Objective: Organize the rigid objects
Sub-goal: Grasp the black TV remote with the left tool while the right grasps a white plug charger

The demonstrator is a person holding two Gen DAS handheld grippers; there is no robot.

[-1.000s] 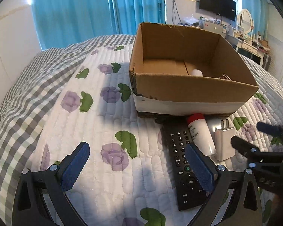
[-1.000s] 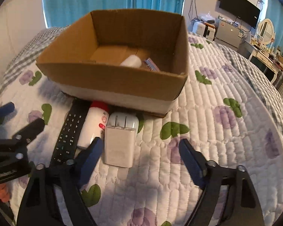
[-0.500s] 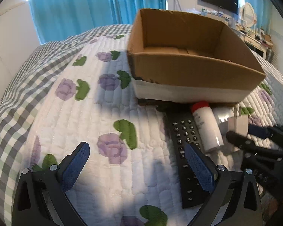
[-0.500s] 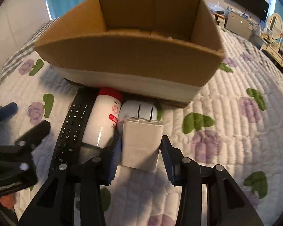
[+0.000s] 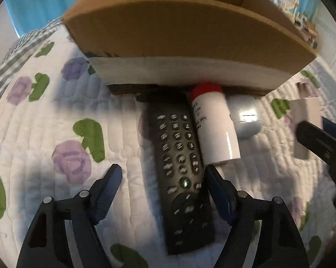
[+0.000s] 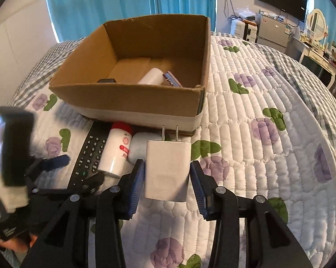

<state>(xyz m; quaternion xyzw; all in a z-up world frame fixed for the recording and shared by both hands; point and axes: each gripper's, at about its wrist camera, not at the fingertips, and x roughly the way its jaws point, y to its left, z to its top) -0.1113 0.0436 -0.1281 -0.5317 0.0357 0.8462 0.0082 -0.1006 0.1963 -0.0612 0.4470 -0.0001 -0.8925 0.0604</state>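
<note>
My right gripper (image 6: 168, 183) is shut on a white plug charger (image 6: 168, 169) and holds it above the quilt, prongs pointing at the cardboard box (image 6: 132, 102). The charger also shows in the left wrist view (image 5: 306, 129). My left gripper (image 5: 163, 181) is open and low, its fingers either side of the black remote (image 5: 181, 169), which lies on the quilt before the box (image 5: 190, 33). A white bottle with a red cap (image 5: 212, 127) lies right of the remote. A white rounded case (image 5: 246, 118) lies beside the bottle.
The box holds a white bottle (image 6: 152, 77), a blue-edged item (image 6: 172, 79) and a dark object (image 6: 106, 80). The flowered quilt (image 6: 257, 156) spreads to the right. Blue curtains, a TV and a dresser stand beyond the bed.
My right gripper has lifted the charger off the quilt and pulled back from the box. My left gripper has moved forward and down, straddling the remote.
</note>
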